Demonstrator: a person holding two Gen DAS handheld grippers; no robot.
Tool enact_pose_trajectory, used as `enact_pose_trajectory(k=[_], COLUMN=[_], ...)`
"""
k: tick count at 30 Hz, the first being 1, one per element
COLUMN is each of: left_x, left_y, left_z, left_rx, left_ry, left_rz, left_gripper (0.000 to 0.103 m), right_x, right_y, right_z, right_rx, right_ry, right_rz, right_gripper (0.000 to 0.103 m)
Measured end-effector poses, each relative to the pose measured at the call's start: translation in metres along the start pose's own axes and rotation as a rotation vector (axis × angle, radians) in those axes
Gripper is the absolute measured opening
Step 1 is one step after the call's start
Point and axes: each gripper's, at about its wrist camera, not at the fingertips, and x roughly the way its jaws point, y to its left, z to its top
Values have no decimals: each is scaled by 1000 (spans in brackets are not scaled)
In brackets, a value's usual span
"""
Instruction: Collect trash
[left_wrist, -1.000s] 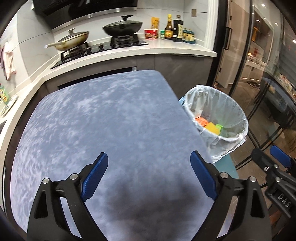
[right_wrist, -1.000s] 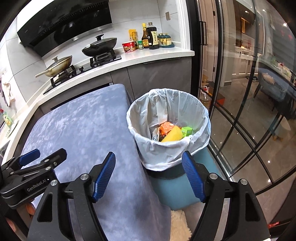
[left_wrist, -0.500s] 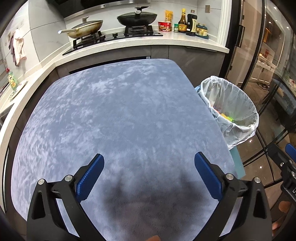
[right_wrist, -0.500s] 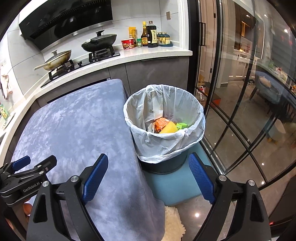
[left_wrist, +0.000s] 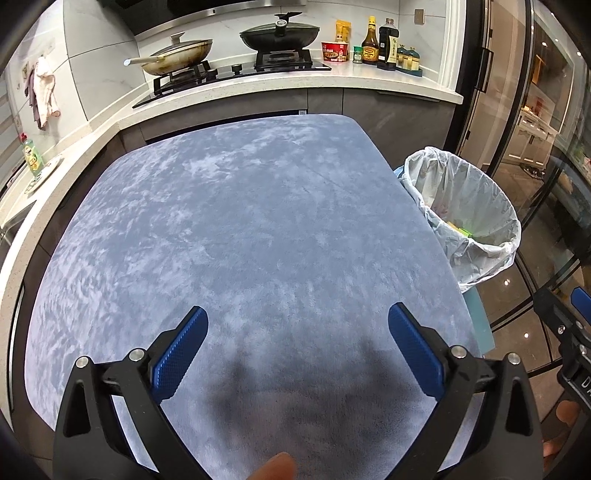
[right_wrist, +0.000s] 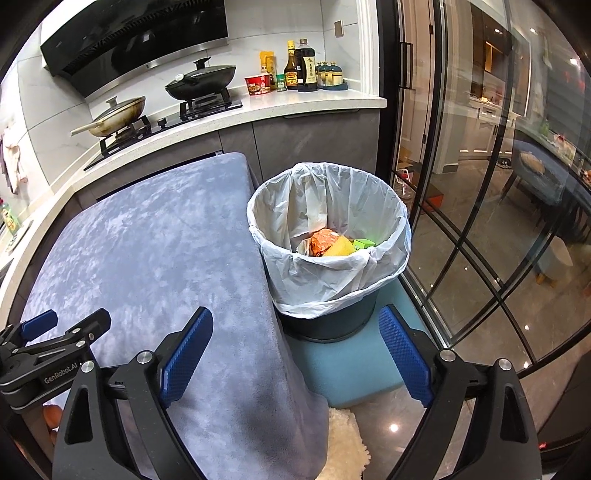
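trash (right_wrist: 334, 242) sits inside the lined bin (right_wrist: 328, 258) at the right edge of the surface (left_wrist: 240, 229): an orange crumpled wrapper, a yellow piece and a small green box, all low in the white bag. i see nothing loose on the blue-grey cloth, so i judge the collecting is about done. my left gripper (left_wrist: 295, 347) hovers over the near part of the surface, blue pads spread wide, nothing between them. my right gripper (right_wrist: 295, 354) is spread too and empty, straddling the surface edge and the bin's near side.

risks from here: the bag rim hangs loose over the bin, and a gripper dipping in could snag the plastic and drag the liner off. the bin stands on a teal mat (right_wrist: 351, 365) just beside the drooping cloth; a sideways knock could tip it toward the glass door (right_wrist: 480, 184).

writing: "genrobot.ai" reads on the left gripper's body in the right view. bottle labels on the far counter are too small to read.
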Motion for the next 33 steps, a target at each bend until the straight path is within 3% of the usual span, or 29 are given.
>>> enact_pose_trajectory(k=[33], left_x=[0], left_y=[-28], left_z=[1], left_rx=[41], left_ry=[10], left_rz=[-6], left_gripper=[94], right_x=[7], right_y=[-9], right_z=[-5], right_rx=[4], right_ry=[23], right_rz=[-10], right_gripper=[88])
